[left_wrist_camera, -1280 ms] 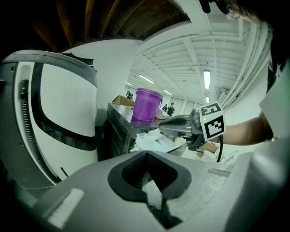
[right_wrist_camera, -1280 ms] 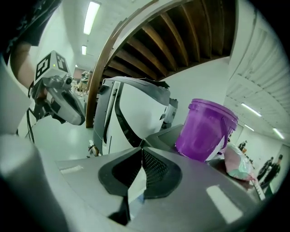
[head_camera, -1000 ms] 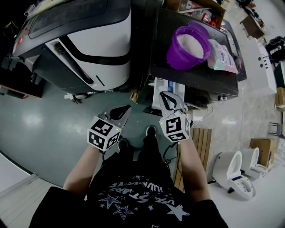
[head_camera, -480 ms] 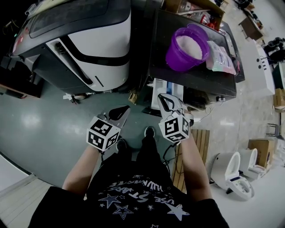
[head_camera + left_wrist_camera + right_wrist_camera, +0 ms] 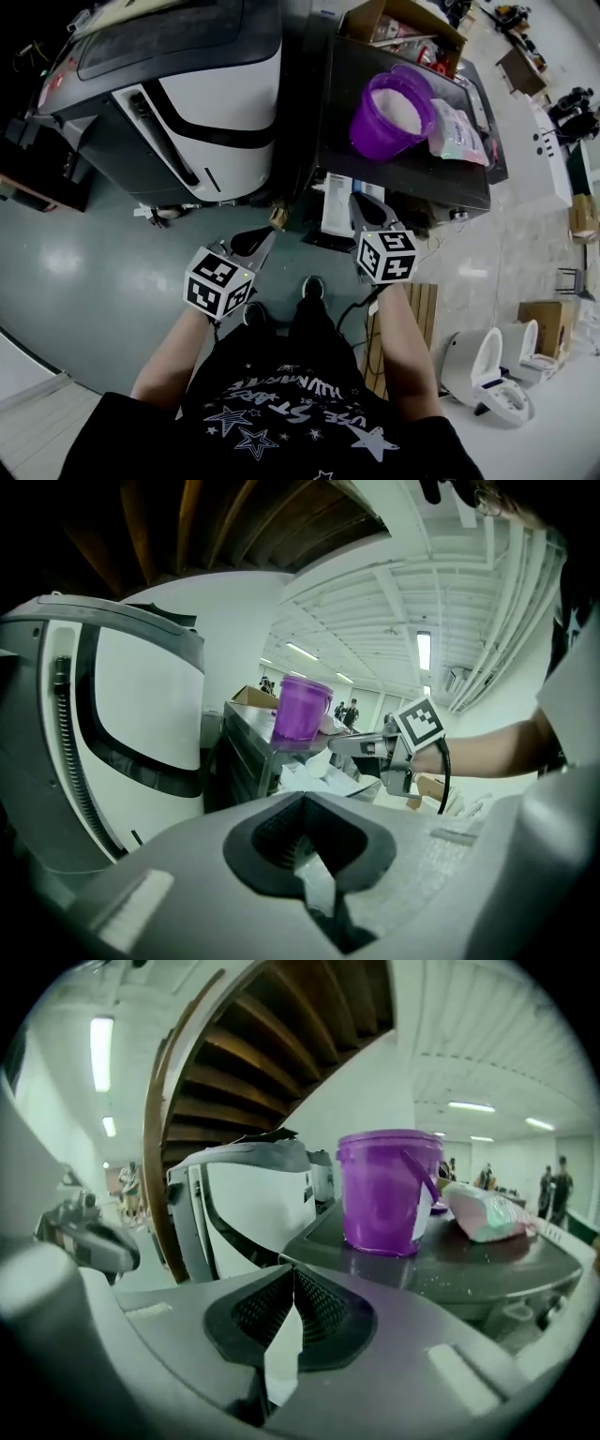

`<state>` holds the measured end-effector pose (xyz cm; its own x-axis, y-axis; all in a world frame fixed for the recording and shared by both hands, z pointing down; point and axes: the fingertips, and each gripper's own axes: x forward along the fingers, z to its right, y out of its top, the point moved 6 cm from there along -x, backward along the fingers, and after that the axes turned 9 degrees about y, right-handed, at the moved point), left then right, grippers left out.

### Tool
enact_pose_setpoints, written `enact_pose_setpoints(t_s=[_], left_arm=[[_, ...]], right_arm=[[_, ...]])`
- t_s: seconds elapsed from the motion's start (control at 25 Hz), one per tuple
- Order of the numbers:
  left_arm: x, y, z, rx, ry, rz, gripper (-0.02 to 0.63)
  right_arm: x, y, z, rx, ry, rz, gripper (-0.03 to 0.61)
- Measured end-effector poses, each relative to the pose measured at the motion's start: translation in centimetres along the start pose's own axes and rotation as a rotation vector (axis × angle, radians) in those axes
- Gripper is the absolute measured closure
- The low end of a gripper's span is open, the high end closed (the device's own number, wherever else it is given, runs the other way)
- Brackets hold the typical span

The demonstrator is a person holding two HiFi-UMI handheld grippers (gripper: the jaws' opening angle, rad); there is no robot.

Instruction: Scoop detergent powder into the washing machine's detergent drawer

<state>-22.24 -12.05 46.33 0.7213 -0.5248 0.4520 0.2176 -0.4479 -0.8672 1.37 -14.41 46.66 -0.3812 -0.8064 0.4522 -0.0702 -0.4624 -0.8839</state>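
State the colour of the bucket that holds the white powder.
The bucket is purple, clearest in the right gripper view.

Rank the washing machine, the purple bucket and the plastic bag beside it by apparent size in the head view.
1. white and dark grey washing machine, largest by far
2. purple plastic bucket of white powder
3. pink and white plastic bag, smallest, clearly smaller than the bucket next to it
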Motion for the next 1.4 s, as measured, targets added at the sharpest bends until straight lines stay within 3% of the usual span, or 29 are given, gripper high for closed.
enact_pose_setpoints(t_s=[0.2, 0.4, 0.52, 0.68, 0.96, 1.4], left_arm=[[-1.8, -0.4, -0.5, 0.012, 0.002, 0.012, 0.614], [-3.4, -0.5, -1.3, 0.016, 0.003, 0.025, 0.614], [-3.9, -0.3, -1.4, 0.024, 0.005, 0.035, 0.614], [-4.1, 0.0, -1.1, 0.015, 0.017, 0.059, 0.614], [-3.9, 0.6, 0.5, -0.004, 0.075, 0.117, 0.614], [-5.2, 1.2, 5.5, -0.056, 0.203, 0.16, 0.614]], right_arm=[[-0.4, -0.3, 0.5, 0.248, -0.042, 0.07, 0.545], [-1.8, -0.9, 0.9, 0.554, -0.102, 0.221, 0.545], [-2.9, -1.0, 1.1, 0.655, -0.128, 0.29, 0.545], [-4.2, -1.0, 0.8, 0.707, -0.121, 0.339, 0.545], [-6.1, 1.1, -0.5, 0.744, 0.003, 0.428, 0.545], [-11.3, 1.8, -1.0, 0.717, 0.156, 0.418, 0.546]])
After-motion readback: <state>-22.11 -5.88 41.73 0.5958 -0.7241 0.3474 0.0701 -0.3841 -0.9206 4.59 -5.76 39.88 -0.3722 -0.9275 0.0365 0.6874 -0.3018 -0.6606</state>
